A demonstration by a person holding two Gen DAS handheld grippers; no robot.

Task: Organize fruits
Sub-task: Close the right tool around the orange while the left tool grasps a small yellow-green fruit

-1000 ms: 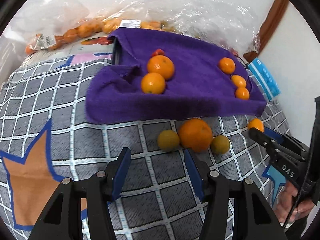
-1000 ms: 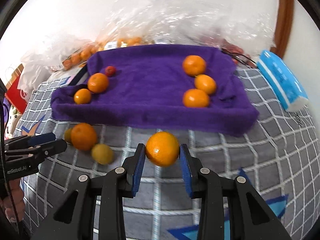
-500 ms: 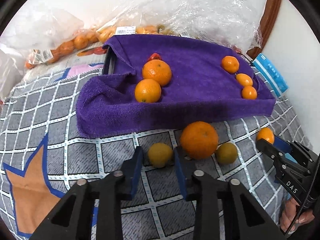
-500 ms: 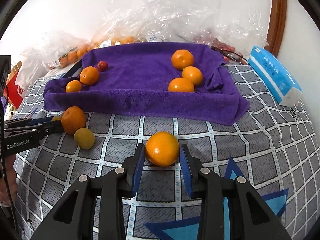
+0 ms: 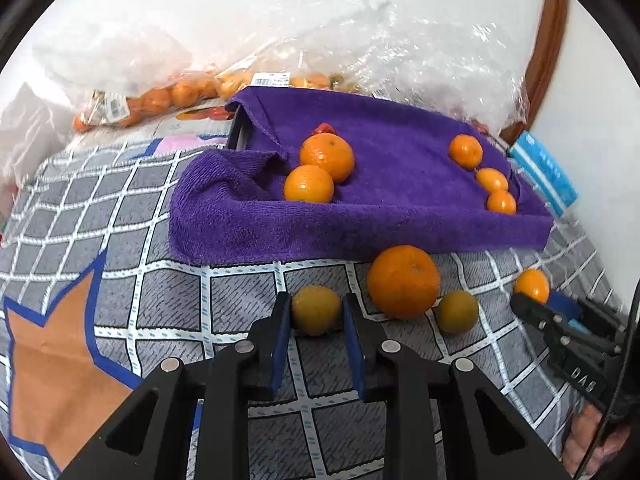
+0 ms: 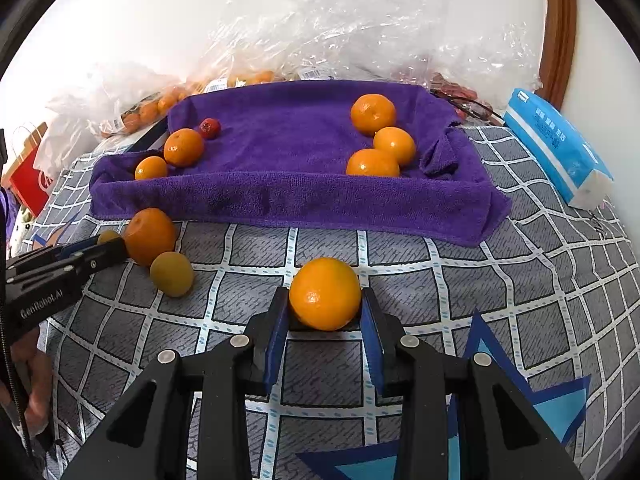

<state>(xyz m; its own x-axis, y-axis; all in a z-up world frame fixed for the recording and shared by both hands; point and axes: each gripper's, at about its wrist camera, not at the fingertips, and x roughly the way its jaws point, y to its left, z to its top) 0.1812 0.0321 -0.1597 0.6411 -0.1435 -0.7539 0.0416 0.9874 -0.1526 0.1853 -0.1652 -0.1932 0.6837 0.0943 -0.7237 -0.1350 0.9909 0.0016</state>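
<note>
A grey checked cloth (image 6: 532, 280) with blue and orange star shapes covers the surface everything lies on. At its far edge, crumpled clear plastic bags (image 6: 360, 36) are piled against a white wall, some with small oranges inside. In front of them lies a purple towel (image 6: 280, 160) with its edges raised like a shallow tray; two oranges and a small red fruit (image 6: 209, 128) sit at its left end, and three oranges (image 6: 376, 136) are clustered at its right end. A blue tissue pack (image 6: 556, 148) lies to the right of the towel.

On the cloth just in front of the towel rests a large orange (image 5: 403, 282), with a yellow-green fruit (image 5: 457, 311) touching its right side.

The left tongs (image 5: 315, 322) are pressed onto a second small yellow-green fruit (image 5: 316, 309), which sits on the cloth just left of the large orange, a blue pad against each side. The right tongs (image 6: 325, 312) pinch a medium orange (image 6: 325, 293) low over the cloth, in front of the middle of the towel's near edge.
</note>
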